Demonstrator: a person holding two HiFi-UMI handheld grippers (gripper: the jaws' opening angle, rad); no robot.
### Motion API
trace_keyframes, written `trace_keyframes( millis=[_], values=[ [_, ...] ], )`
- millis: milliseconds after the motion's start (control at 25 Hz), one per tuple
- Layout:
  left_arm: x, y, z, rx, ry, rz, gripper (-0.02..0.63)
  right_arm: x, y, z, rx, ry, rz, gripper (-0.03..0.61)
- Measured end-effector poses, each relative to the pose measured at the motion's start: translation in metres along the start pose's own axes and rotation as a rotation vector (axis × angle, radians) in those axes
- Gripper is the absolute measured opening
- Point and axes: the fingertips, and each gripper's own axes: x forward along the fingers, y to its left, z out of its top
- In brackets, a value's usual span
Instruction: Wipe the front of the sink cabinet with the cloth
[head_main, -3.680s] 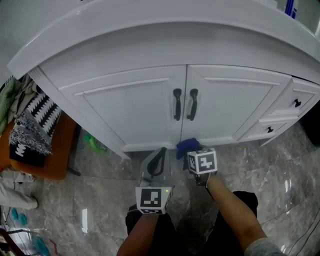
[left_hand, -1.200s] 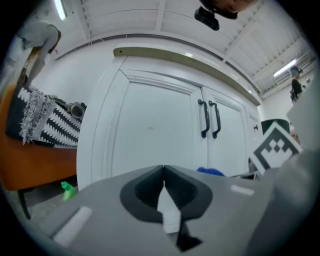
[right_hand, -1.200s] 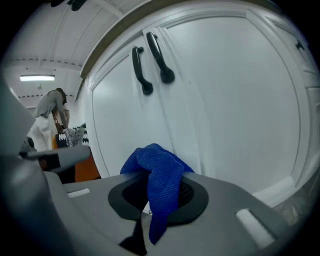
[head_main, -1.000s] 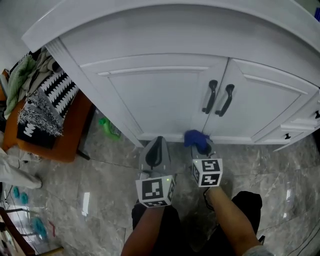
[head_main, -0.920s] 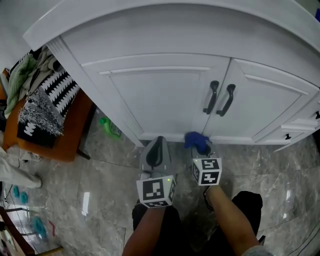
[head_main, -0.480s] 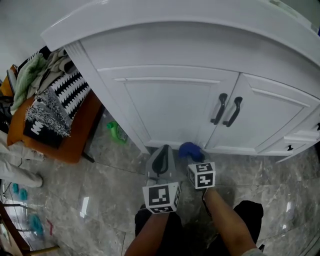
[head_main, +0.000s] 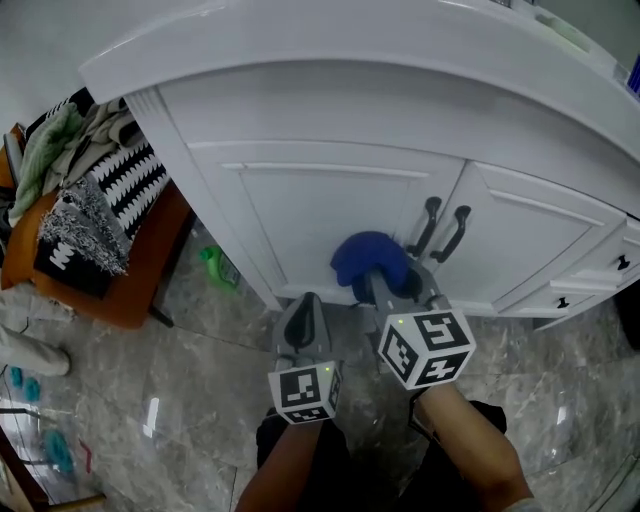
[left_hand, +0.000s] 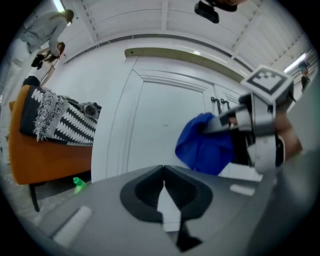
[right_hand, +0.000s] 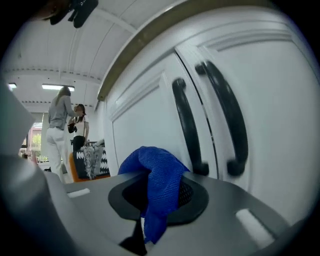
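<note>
Gripping the blue cloth (head_main: 367, 262) in the right tongs (head_main: 383, 288), clamping one fold low between the jaws and letting the rest bunch over the tips and trail down in a short tail. Holding that wad up at the front of the sink cabinet (head_main: 300, 110), low on the inner edge of the left door (head_main: 320, 215) and just left of the two dark handles (head_main: 440, 230). Not managing to tell from any view whether cloth and door are touching or only very near.

Carrying the left tongs (head_main: 304, 310) lower and to the left of the cloth, jaws pressed together on nothing, pointing at the foot of the same door.

Judging the wiping to be at or near its start on this door. Seeing most of the panel lying up and to the left of the cloth, so expecting to need a sweep that way, led by the right tongs as the only ones bearing the cloth and the nearer to the door. Noting the handles standing upright just to the right, and reckoning on a snag of the loose tail there if drifting that way.
</note>
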Motion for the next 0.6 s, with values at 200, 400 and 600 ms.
trace_keyframes(
  millis=[200,400,600],
  values=[
    [0.002,-0.002,-0.001,0.029,-0.001,-0.009,0.011,-0.011,0.026,0.078,-0.059,-0.098,0.015,0.058],
    [0.0,0.005,-0.003,0.028,-0.001,-0.007,0.011,-0.012,0.028,0.136,0.004,-0.116,0.01,0.058],
    [-0.019,0.019,0.036,0.05,-0.118,-0.003,0.011,-0.027,0.046,0.166,-0.095,-0.184,0.02,0.058]
  ],
)
